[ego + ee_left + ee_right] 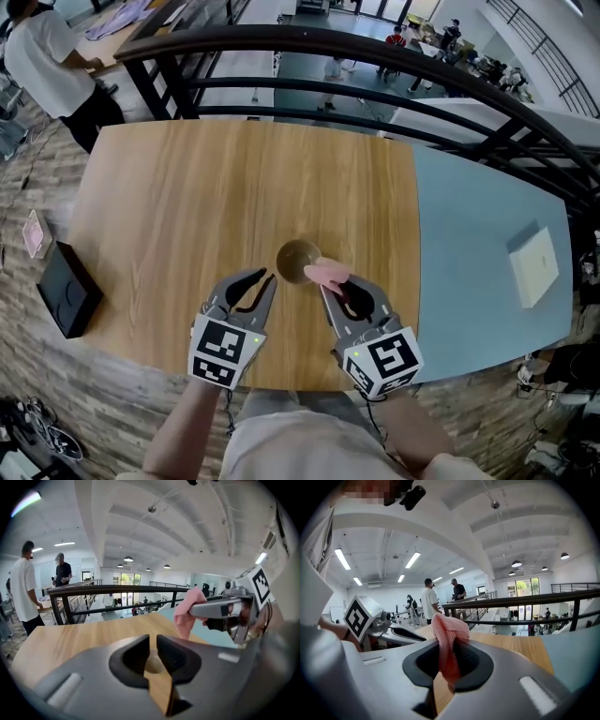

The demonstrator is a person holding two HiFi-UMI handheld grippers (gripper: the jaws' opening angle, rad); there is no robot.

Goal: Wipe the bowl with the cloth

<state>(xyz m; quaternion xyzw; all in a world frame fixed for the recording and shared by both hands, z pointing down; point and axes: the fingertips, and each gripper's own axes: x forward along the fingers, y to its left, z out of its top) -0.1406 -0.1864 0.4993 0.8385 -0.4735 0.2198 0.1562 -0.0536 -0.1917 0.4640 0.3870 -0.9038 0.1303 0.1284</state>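
A small brown bowl (296, 258) stands on the wooden table (187, 206), near its front edge. My right gripper (328, 284) is shut on a pink cloth (325, 273), which lies over the bowl's right rim. In the right gripper view the cloth (447, 637) bunches up between the jaws of the right gripper (449, 651). My left gripper (264, 277) is just left of the bowl, its jaws a narrow gap apart and pressing on nothing. Through that gap in the left gripper view, the left gripper (153, 641) looks onto the bowl (153, 664). The cloth (185, 616) hangs at the right.
A black box (67, 289) and a small pink card (35, 232) lie off the table's left side. A white box (532, 265) rests on the blue table (469, 244) at the right. A dark railing (375, 52) runs behind. A person (42, 56) stands at the far left.
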